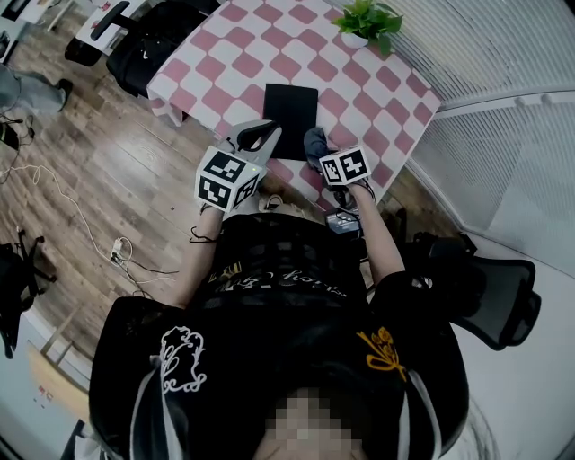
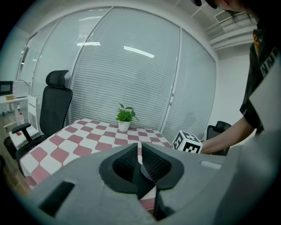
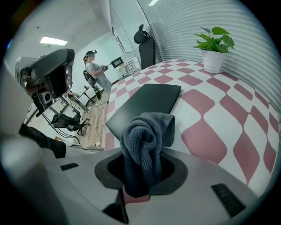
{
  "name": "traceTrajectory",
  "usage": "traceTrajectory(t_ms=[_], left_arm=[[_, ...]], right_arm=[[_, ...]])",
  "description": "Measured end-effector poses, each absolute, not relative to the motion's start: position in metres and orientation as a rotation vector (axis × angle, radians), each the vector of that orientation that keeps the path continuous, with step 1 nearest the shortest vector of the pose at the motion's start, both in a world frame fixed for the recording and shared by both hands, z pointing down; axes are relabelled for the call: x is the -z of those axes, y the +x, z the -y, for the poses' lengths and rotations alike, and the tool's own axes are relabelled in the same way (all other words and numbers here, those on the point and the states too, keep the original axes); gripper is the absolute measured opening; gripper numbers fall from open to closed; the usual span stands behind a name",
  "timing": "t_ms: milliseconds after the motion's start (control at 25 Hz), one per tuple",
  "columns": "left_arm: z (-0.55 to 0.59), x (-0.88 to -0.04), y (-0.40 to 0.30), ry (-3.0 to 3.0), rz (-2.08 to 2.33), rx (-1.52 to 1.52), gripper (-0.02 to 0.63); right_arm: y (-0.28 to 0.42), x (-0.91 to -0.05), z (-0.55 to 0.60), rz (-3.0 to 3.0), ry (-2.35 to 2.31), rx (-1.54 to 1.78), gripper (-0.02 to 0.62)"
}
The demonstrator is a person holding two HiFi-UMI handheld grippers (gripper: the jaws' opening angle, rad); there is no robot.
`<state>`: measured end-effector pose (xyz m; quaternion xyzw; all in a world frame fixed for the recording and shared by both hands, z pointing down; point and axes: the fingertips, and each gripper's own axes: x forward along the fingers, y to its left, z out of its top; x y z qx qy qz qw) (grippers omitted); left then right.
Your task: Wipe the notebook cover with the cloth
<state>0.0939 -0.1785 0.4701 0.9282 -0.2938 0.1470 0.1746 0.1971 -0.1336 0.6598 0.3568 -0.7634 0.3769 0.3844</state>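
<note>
Notebook [image 1: 289,119] [image 3: 145,105], black and closed, flat on the near half of a pink-and-white checked table [image 1: 269,45] [image 2: 88,136] [image 3: 210,110], well short of the far edge. Beyond the table's right side, toward the near end, a black office chair [image 1: 485,287]; a second one past the far left corner. At the far right of the tabletop, a potted green plant [image 1: 367,22] [image 2: 124,117] [image 3: 214,48] in a white pot, well apart from the notebook. Left gripper [image 1: 260,135] [image 2: 140,151] held at the notebook's near left corner, jaws pressed together with nothing between them. Right gripper [image 1: 316,154] [image 3: 142,171] just beside the near right corner, jaws clamped on a bunched grey-blue cloth [image 1: 314,142] [image 3: 147,136], with folds bulging past the fingertips toward the cover. Seen low over the notebook's near edge in the right gripper view; touching or not, impossible to tell.
</note>
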Motion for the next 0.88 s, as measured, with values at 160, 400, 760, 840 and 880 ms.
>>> traceTrajectory(t_ms=[160, 400, 760, 840, 880], left_arm=[[0.168, -0.471, 0.096, 2.626, 0.838, -0.415, 0.023], [0.154, -0.471, 0.099, 2.623, 0.865, -0.41, 0.023], [0.122, -0.472, 0.081, 2.569, 0.988, -0.436, 0.023], [0.114, -0.473, 0.076, 2.555, 1.015, -0.446, 0.023], [0.111, -0.473, 0.073, 2.549, 1.027, -0.448, 0.023]], right_arm=[[0.195, -0.664, 0.117, 1.936, 0.892, -0.933, 0.091], [0.195, -0.665, 0.112, 1.938, 0.903, -0.903, 0.091], [0.184, -0.597, 0.105, 2.16, 0.995, -0.855, 0.091], [0.178, -0.581, 0.103, 2.208, 1.013, -0.842, 0.091], [0.174, -0.574, 0.102, 2.232, 1.017, -0.835, 0.091]])
